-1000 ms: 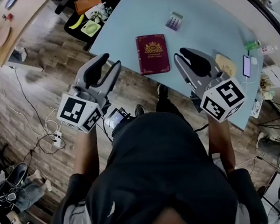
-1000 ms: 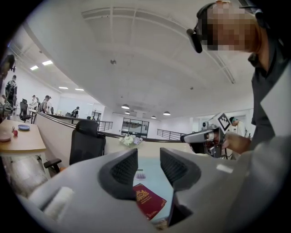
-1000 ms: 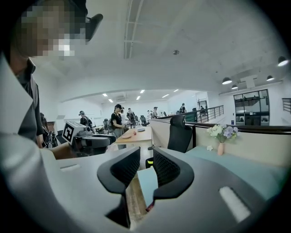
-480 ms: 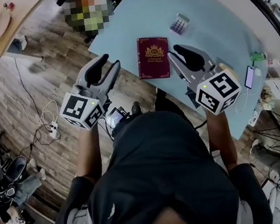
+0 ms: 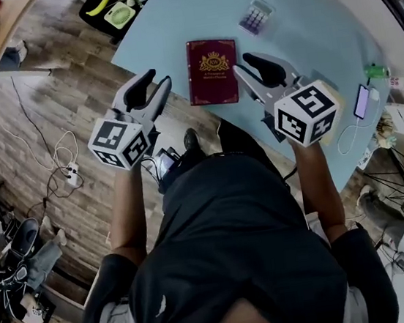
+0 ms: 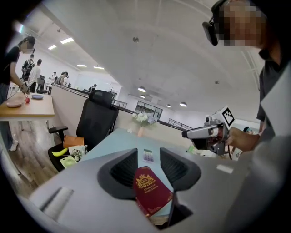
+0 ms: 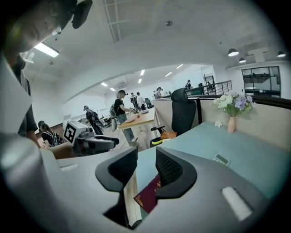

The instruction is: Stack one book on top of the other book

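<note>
Both grippers now sit closer to the table (image 5: 301, 18), where 1 maroon book (image 5: 212, 71) lies lengthwise away from the person between the spread, empty left gripper (image 5: 156, 80) and the nearer right gripper (image 5: 242, 64), its empty jaws just opening.

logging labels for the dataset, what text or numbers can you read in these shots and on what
No text can be read clearly.
Red book: gold crest with lines of gold print under it, too blurred to read.
Calculator: keys too small to read.
Marker cubes: black-and-white square patterns, no letters.
</note>
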Action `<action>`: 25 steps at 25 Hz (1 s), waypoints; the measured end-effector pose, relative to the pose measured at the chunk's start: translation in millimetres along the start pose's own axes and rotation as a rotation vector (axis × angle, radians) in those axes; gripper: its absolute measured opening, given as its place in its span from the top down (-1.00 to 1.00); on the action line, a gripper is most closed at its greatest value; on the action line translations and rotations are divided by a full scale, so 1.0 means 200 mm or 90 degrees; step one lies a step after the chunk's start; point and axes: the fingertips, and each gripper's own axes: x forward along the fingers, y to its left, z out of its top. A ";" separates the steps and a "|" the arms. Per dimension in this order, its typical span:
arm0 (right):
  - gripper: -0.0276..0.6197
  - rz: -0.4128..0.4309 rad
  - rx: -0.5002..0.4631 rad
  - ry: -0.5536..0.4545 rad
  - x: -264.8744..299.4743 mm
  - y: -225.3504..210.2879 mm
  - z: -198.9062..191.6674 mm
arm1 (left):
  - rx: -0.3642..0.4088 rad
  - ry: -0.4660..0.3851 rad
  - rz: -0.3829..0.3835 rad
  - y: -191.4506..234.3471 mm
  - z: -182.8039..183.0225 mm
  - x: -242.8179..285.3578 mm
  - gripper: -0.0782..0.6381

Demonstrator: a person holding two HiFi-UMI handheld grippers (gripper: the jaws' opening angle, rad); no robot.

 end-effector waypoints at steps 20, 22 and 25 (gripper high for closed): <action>0.54 -0.016 0.127 0.145 0.34 -0.44 -0.63 | -0.113 0.150 0.031 0.19 -0.60 0.48 0.20; 0.53 -0.019 0.139 0.160 0.37 -0.47 -0.69 | -0.123 0.167 0.032 0.21 -0.66 0.51 0.19; 0.50 -0.023 0.152 0.186 0.41 -0.51 -0.79 | -0.133 0.191 0.035 0.23 -0.76 0.56 0.19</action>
